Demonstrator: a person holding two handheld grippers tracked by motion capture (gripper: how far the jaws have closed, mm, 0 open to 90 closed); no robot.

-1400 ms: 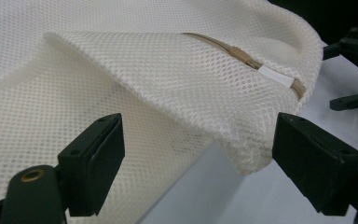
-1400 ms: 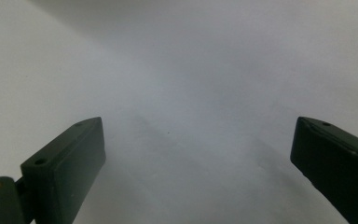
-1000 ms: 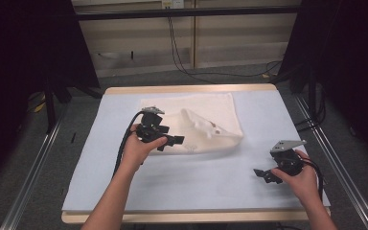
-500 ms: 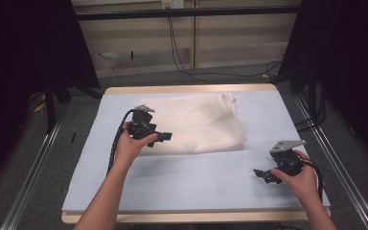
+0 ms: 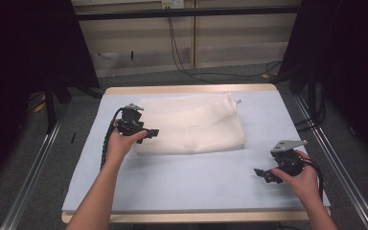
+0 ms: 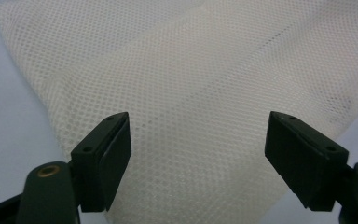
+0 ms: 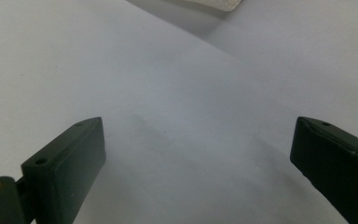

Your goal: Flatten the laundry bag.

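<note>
**Left hand-held gripper poised at the near left corner of the mesh bag**

High view: the white mesh laundry bag [image 5: 191, 123] lies flat on the pale blue bench [image 5: 182, 182], toward its far half, with its long axis running left to right across the bench. The left hand-held gripper [image 5: 148, 134] sits at the bag's near left corner, jaws pointing rightward over the fabric, so the bag lies directly ahead of it and to the right. The right hand-held gripper [image 5: 263, 175] rests near the bench's right front edge, well apart from the bag, which lies up and to the left of it. The left hand is clearly the nearer one. Nothing else stands on the bench between either gripper and the bag.

Left gripper view: the left hand-held gripper [image 6: 198, 154] has its jaws wide apart; they have just been closing a little, with the mesh bag [image 6: 205, 84] spread below and between them, but the pads do not press on it and nothing is held. I judge a corner or edge pinch would come next.

Right gripper view: the right hand-held gripper [image 7: 198, 168] stands wide open over bare bench [image 7: 168, 93], holding nothing; a corner of the bag [image 7: 214, 4] peeks in at the top edge.
</note>
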